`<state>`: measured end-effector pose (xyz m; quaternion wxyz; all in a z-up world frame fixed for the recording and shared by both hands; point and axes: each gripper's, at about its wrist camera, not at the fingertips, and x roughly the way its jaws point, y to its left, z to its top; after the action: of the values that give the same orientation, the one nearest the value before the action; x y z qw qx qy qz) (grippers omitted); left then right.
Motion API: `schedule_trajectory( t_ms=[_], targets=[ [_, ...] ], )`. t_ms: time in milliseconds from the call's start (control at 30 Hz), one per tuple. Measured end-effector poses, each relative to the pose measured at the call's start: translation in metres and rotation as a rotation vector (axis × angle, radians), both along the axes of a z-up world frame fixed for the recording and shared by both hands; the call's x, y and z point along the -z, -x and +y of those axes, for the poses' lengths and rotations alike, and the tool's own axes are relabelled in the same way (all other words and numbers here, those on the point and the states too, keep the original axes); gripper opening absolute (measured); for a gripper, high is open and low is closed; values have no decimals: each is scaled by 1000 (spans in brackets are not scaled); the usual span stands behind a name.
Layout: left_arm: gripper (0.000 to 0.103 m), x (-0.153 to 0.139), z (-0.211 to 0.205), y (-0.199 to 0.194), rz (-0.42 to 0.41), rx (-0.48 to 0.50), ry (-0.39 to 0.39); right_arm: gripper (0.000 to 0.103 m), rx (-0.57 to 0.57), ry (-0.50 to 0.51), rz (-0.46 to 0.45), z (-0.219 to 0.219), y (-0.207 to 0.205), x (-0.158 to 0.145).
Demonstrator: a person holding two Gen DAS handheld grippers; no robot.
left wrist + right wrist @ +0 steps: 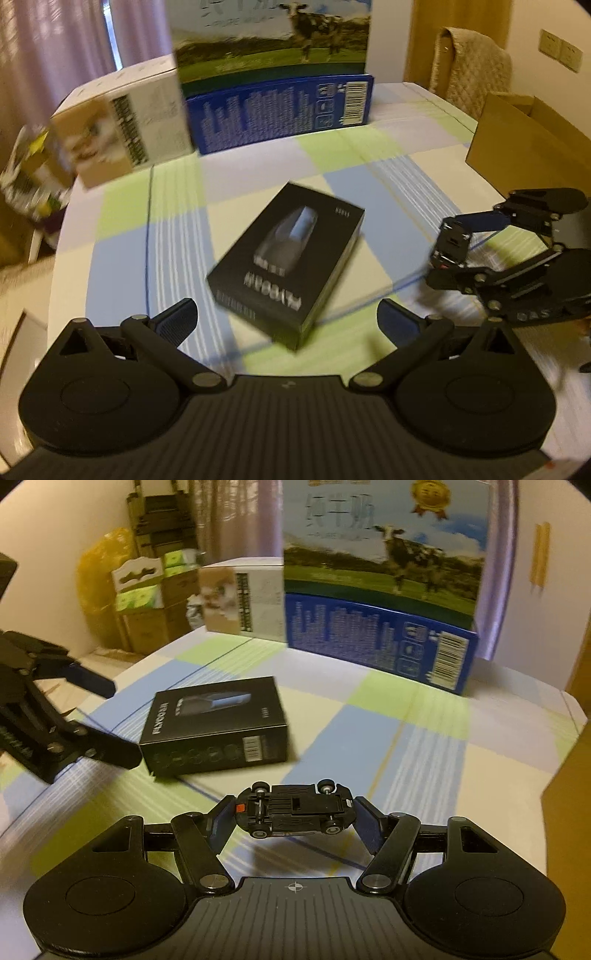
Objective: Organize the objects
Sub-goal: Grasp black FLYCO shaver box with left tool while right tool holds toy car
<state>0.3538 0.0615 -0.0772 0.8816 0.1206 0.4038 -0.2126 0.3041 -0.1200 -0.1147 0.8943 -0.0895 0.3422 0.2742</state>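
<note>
Pinching a black toy car (294,809) belly-up above the checked tablecloth (369,746), with the right gripper (294,818) clamped on its ends. Spread wide: left gripper (286,321), just short of the black shaver box (286,267). Stood behind: milk carton (382,602), open cardboard box (524,144), contents unseen.

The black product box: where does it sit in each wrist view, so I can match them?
Left wrist: the black product box lies centre frame, just ahead of the open left hand-held gripper.
Right wrist: it lies left of centre, beyond the toy car.
Shared landmark: the cow-picture milk carton behind.
</note>
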Motion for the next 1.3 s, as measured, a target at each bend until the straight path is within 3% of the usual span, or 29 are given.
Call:
schedule_trajectory(
  t_ms=[233,400,500,633,800,1067,1167,1300],
  targets=[
    [100,11,-11,-40,27,74,11,65,52,1,23,-10,-7,4],
    [95,18,-26,-60,83,152,-56,65,46,-10,24,-9,-5,4],
    [85,25,-36,-67,127,175,-104,65,52,-16,32,-9,-6,4],
    [79,24,-39,-66,161,143,-96,64,69,-15,43,-11,-7,4],
    [77,21,-45,-40,214,111,-75,64,99,-28,75,-17,-5,0],
    [77,23,-54,46,273,29,-20,64,133,-30,134,-29,19,-10],
    [81,23,-62,62,273,47,-30,64,160,-48,156,-35,33,-16],
    [84,26,-77,62,237,62,-115,64,196,-49,161,-43,52,-20]
  ],
)
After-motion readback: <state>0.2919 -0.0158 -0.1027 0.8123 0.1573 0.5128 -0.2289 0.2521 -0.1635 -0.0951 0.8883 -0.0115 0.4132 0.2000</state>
